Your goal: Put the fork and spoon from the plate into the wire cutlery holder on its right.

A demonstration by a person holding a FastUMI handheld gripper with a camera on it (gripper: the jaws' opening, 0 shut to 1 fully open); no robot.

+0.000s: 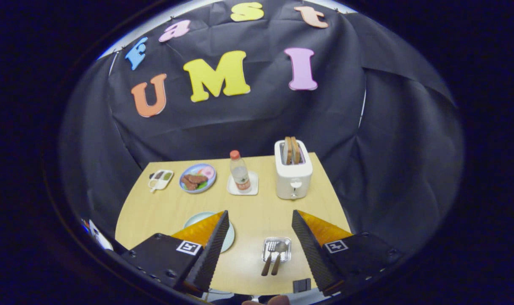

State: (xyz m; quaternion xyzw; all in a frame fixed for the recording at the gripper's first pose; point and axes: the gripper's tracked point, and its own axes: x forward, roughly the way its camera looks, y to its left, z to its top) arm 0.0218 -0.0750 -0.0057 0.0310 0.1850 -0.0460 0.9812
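The hand-held gripper (260, 235) hangs high above the near edge of the desk (257, 212) with its fingers wide apart and nothing between them. Down in the gap between them stands the wire cutlery holder (277, 250), and both the fork (267, 262) and the spoon (278, 257) already rest in it, heads inside the basket and brown handles leaning out toward the near edge, side by side and close to touching. The pale plate (230, 237) to the holder's left is mostly hidden behind the left finger; the part that shows is bare. Judged from this, the placing looks done, so what remains is a clean retreat: keep the fingers spread, pull straight up and back, and avoid sweeping low over the jutting handles, since a nudge there could tip the light wire holder or lever a utensil out. The toaster (293, 174), the bottle (240, 173) and the plate of food (197, 178) stand well beyond, across the desk, and need no attention.
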